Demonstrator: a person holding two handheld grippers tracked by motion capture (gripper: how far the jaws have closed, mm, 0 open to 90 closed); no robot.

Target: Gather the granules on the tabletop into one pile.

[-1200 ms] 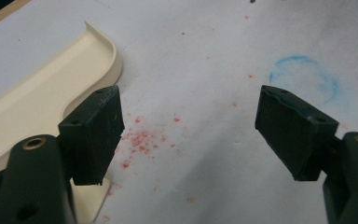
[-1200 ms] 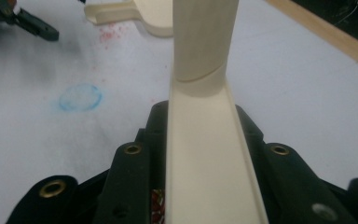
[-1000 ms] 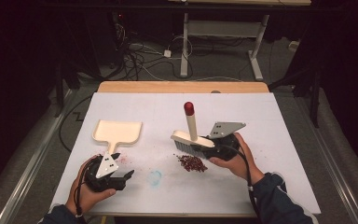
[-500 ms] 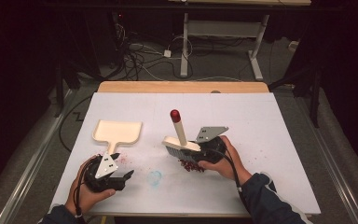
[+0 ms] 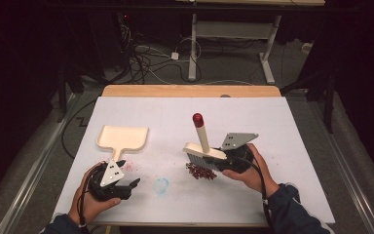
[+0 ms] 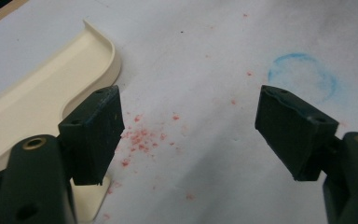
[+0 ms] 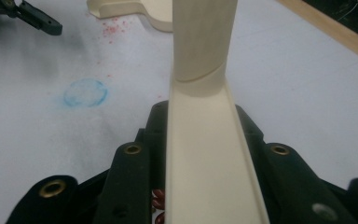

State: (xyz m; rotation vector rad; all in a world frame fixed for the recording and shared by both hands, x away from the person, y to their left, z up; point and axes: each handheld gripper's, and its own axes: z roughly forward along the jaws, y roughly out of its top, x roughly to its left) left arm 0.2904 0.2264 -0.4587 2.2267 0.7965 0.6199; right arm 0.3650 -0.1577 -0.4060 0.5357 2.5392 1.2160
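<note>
High view: brush (image 5: 204, 148) in right tool (image 5: 226, 157).

A dim lab or workshop is suggested by tangled cables (image 5: 141, 58) and a metal-legged workbench (image 5: 233, 34) seen far behind.

Black two-jaw tool (image 6: 191, 135) with brass screws, grey plate, trailing cable; navy sleeves (image 5: 292, 209).

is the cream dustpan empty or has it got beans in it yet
Empty. In the high view the flat cream plastic dustpan has a bare tray, and the dark red beans lie in a pile on the table beside the brush bristles.
</note>
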